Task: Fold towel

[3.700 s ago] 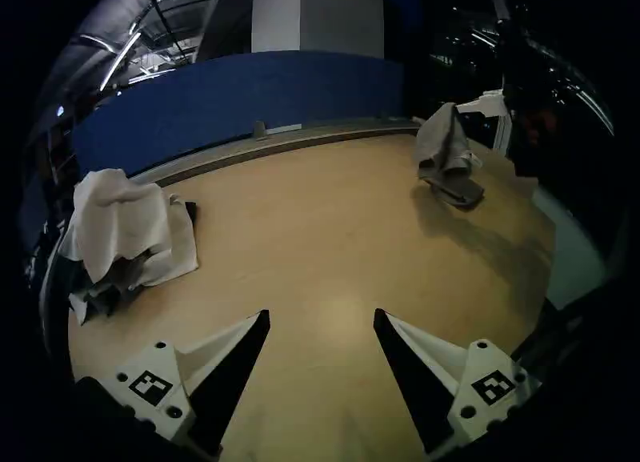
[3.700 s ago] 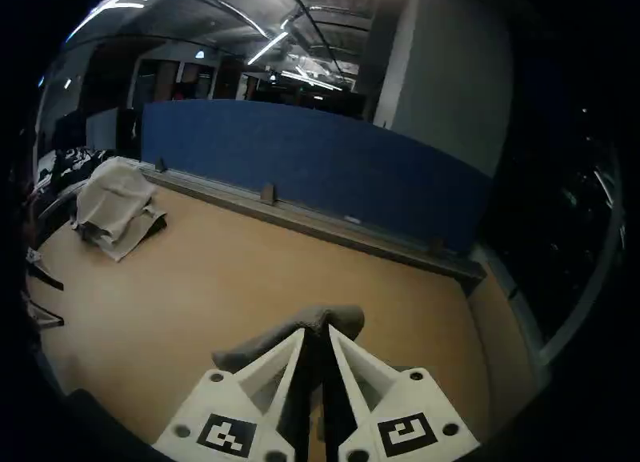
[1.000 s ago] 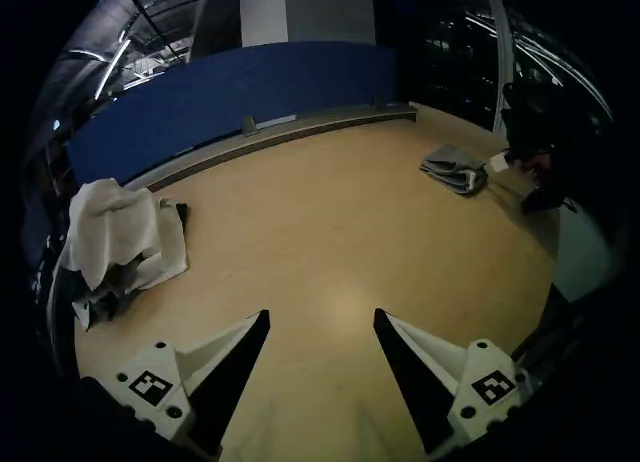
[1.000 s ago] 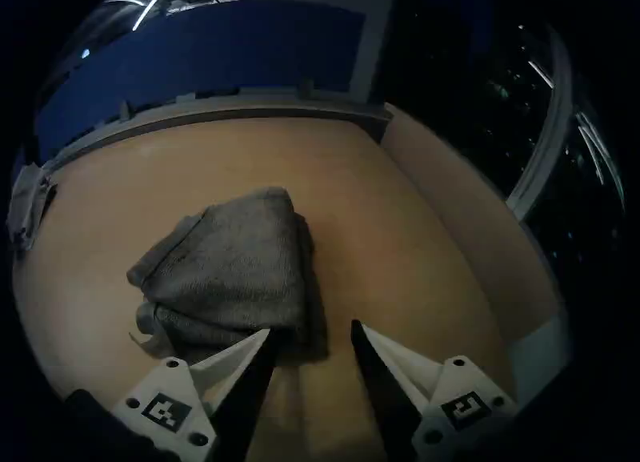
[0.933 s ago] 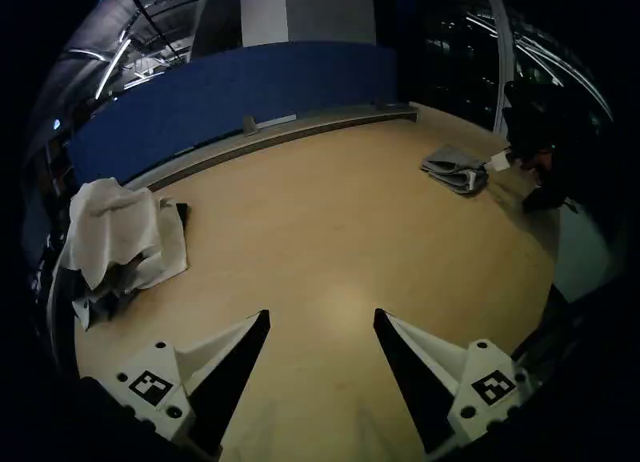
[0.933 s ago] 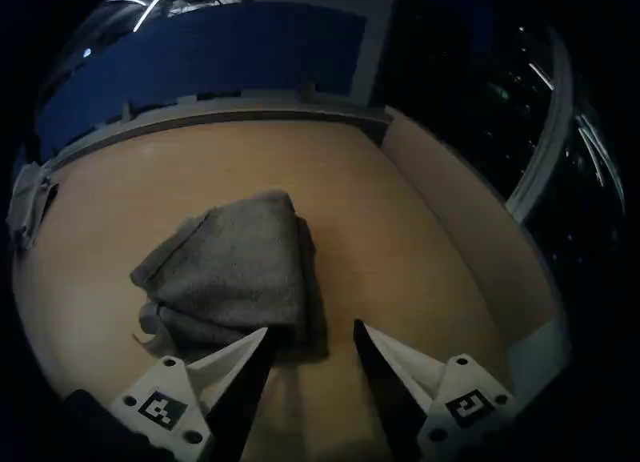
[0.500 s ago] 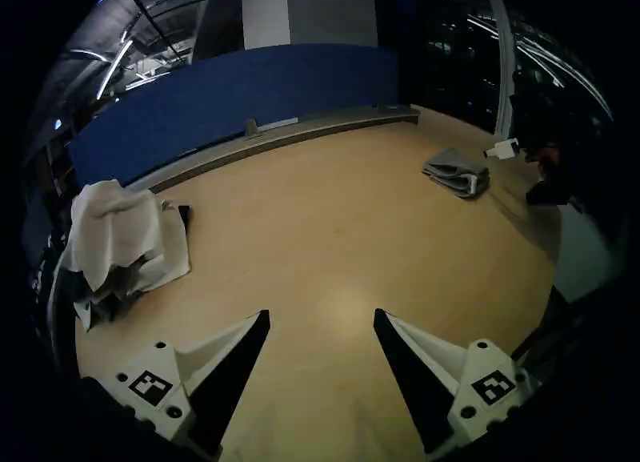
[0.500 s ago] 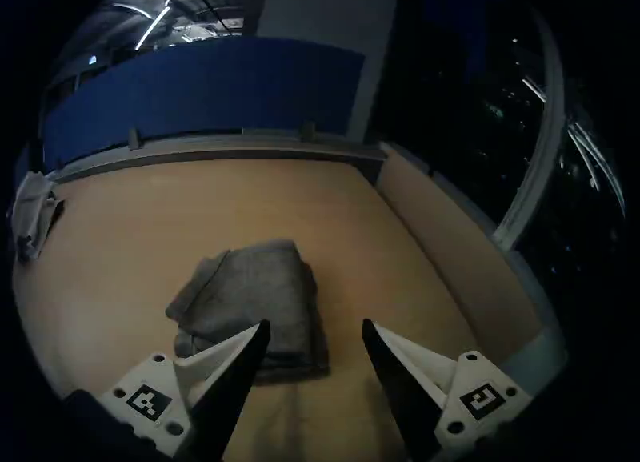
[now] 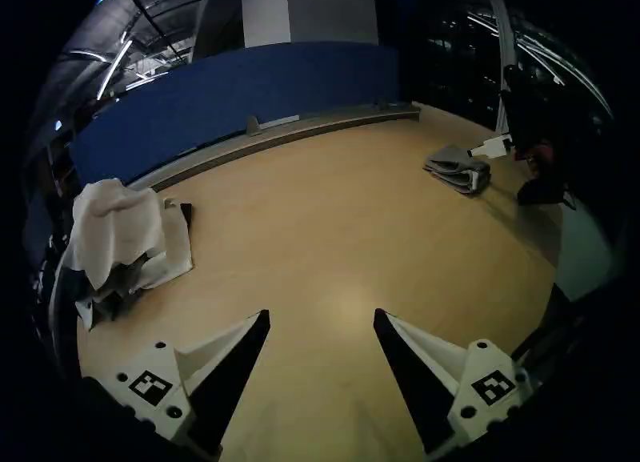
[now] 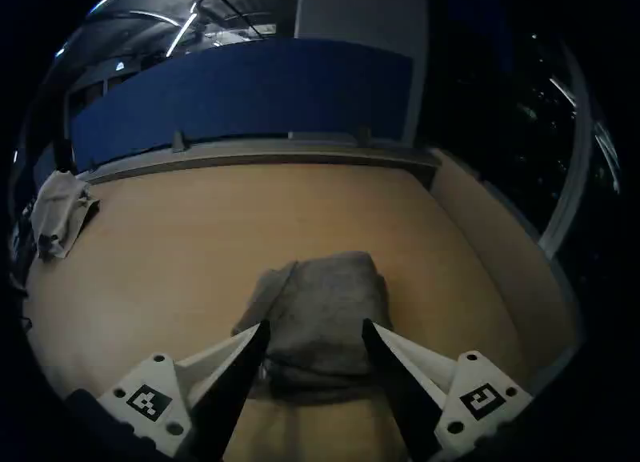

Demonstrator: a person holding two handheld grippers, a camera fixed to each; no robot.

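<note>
Your right gripper (image 10: 315, 324) hangs with its 2 fingers spread and empty at the near end of the folded grey towel (image 10: 324, 302). The towel lies on the table (image 10: 184, 238), well apart from the heap of white cloths (image 9: 120, 230), likely so that finished and waiting work stay separate. Your left gripper (image 9: 320, 312), its fingers also spread, has bare table between them; its view shows the heap close and the towel's stacked edge, while the right gripper view shows the towel's flat top.

Tabletop (image 9: 336, 222) centre open (towel pile (image 9: 120, 226) left).
</note>
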